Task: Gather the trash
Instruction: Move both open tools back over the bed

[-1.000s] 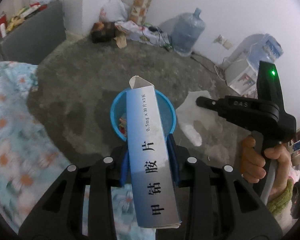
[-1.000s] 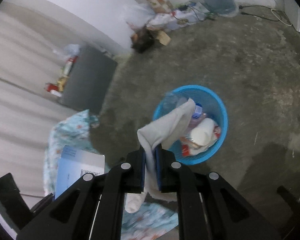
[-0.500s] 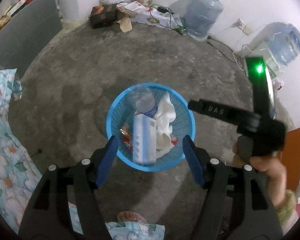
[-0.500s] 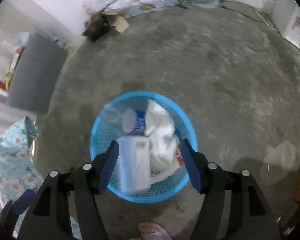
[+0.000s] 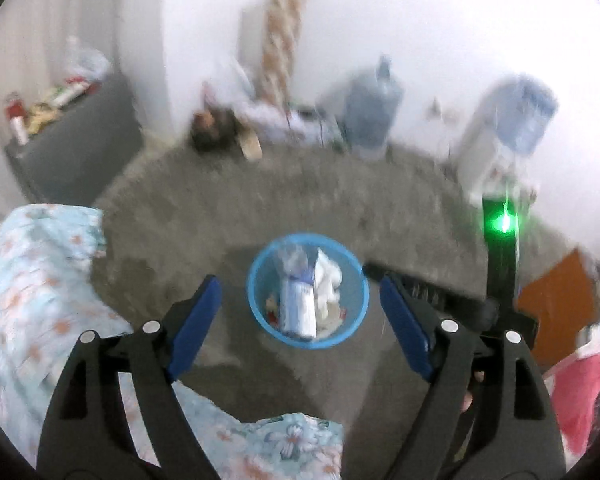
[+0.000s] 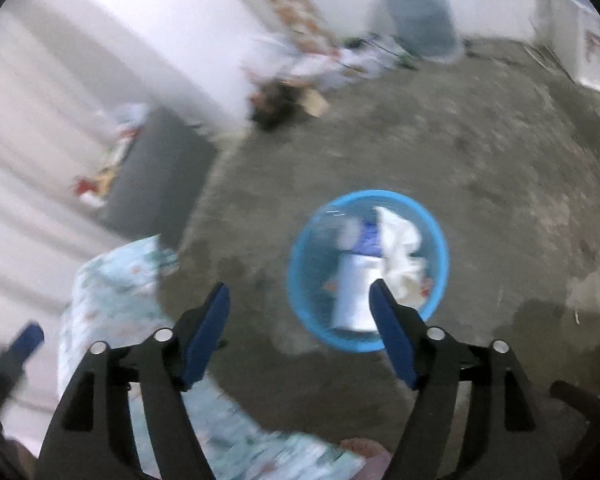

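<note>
The left tool (image 5: 300, 300) hangs above the floor (image 5: 228, 216) with its blue pads spread wide and nothing between them; its jaws have just been opening. The right tool (image 6: 300, 304) is likewise released and empty, its jaws also just opened, one pad crossing the near rim of the bin (image 6: 440, 240) in its own view. Both point down at that blue bin, which stands on the bare concrete well away from the walls. Inside lie a long white box (image 5: 298, 308) toward the middle, a crumpled white cloth (image 5: 328, 280) along its right side, and some smaller scraps I cannot make out through the blur. A flowered bedsheet (image 5: 32, 280) fills the near left. Against the far wall stand a water jug (image 5: 372, 116) and a grey cabinet (image 5: 80, 144).
</note>
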